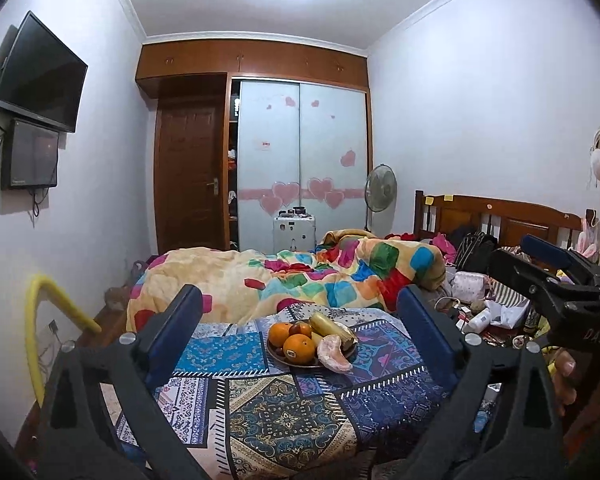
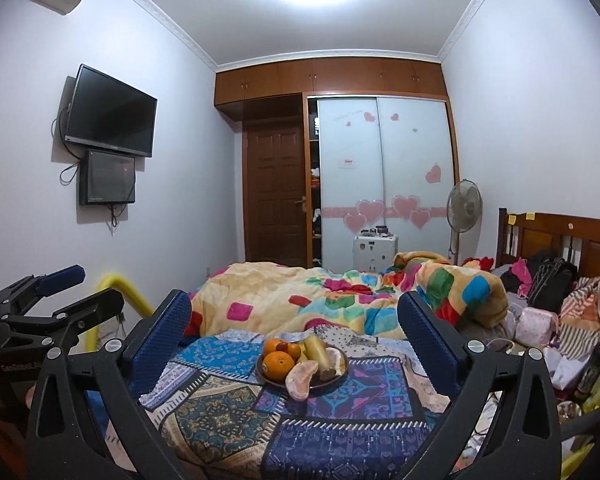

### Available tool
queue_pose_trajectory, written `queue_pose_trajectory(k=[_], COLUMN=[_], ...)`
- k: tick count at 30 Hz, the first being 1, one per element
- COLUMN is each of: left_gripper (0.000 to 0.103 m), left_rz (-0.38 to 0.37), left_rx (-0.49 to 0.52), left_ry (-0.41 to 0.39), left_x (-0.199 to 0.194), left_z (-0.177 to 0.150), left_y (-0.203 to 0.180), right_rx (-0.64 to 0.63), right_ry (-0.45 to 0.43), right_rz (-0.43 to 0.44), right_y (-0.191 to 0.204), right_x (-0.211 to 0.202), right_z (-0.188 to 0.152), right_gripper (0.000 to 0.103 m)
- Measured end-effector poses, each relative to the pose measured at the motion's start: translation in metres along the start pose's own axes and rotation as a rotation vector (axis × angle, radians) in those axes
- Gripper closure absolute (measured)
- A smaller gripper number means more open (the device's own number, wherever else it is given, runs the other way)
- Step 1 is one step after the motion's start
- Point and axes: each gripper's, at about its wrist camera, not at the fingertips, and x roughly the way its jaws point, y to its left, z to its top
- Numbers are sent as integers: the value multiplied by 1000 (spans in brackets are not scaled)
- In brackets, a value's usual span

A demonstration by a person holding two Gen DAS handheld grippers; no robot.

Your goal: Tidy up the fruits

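A brown plate (image 1: 277,355) of fruit sits on a patterned blue cloth (image 1: 284,412) on the bed. It holds two oranges (image 1: 299,349), a banana (image 1: 332,326) and a peeled pinkish citrus piece (image 1: 333,356). My left gripper (image 1: 300,340) is open and empty, held short of the plate, which shows between its blue fingers (image 1: 176,332). My right gripper (image 2: 294,344) is open and empty, also short of the plate (image 2: 263,372). Oranges (image 2: 278,364), banana (image 2: 318,350) and citrus piece (image 2: 299,380) show in the right wrist view too. Each gripper shows at the other view's edge.
A colourful quilt (image 1: 300,280) lies bunched behind the plate. Bags, clothes and bottles (image 1: 480,316) clutter the bed's right side by the wooden headboard (image 1: 500,216). A yellow tube (image 1: 48,304) stands at left. A wardrobe, door, fan and wall TV are farther off.
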Motion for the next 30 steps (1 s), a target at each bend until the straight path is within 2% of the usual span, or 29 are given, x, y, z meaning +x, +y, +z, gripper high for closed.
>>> queue_pose_trajectory(k=[30], left_gripper=[1], left_rz=[-5], left_rx=[8], left_ry=[-3], left_x=[5], left_z=[-4], left_y=[0], right_rx=[-2], right_ry=[3], right_rz=[4], right_y=[1], right_x=[-3], right_z=[-2], right_gripper=[0])
